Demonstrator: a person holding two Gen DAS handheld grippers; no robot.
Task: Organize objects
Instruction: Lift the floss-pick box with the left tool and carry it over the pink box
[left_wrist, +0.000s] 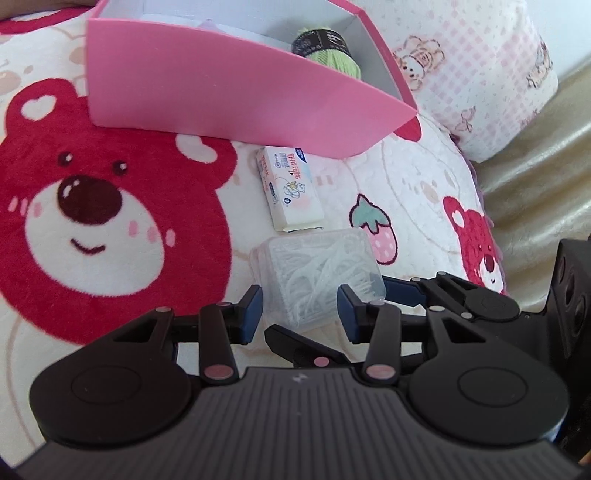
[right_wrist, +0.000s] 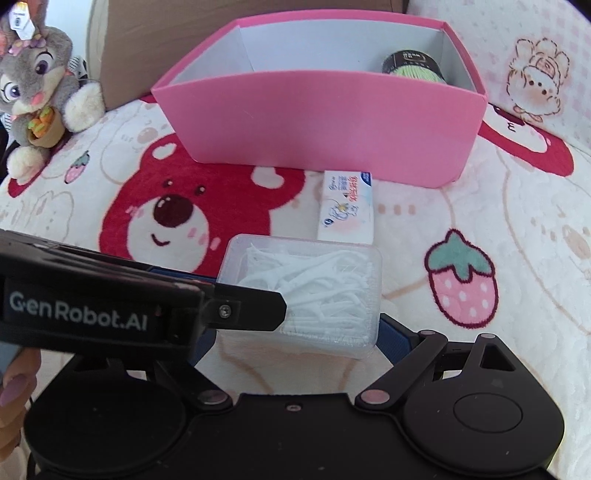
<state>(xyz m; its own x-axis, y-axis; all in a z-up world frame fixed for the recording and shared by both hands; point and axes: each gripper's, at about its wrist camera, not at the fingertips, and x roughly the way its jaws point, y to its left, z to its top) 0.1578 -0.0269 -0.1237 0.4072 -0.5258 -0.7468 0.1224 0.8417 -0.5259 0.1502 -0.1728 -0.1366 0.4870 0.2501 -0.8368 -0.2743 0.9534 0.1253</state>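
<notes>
Clear floss-pick box (right_wrist: 301, 295) sits on the bear blanket (left_wrist: 110, 229) short of the pink box (right_wrist: 317, 122), long axis across, clasped endwise by the right gripper (right_wrist: 295, 332), left gripper (left_wrist: 300, 308) pinching its near corner

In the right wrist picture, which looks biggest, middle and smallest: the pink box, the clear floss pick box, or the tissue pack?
1. Pink box, biggest by far.
2. Floss pick box, though it sits nearer the camera, which makes it look larger.
3. Tissue pack, smallest.

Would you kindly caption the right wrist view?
Clear floss-pick box between both claws, before a pink box holding green yarn.
</notes>
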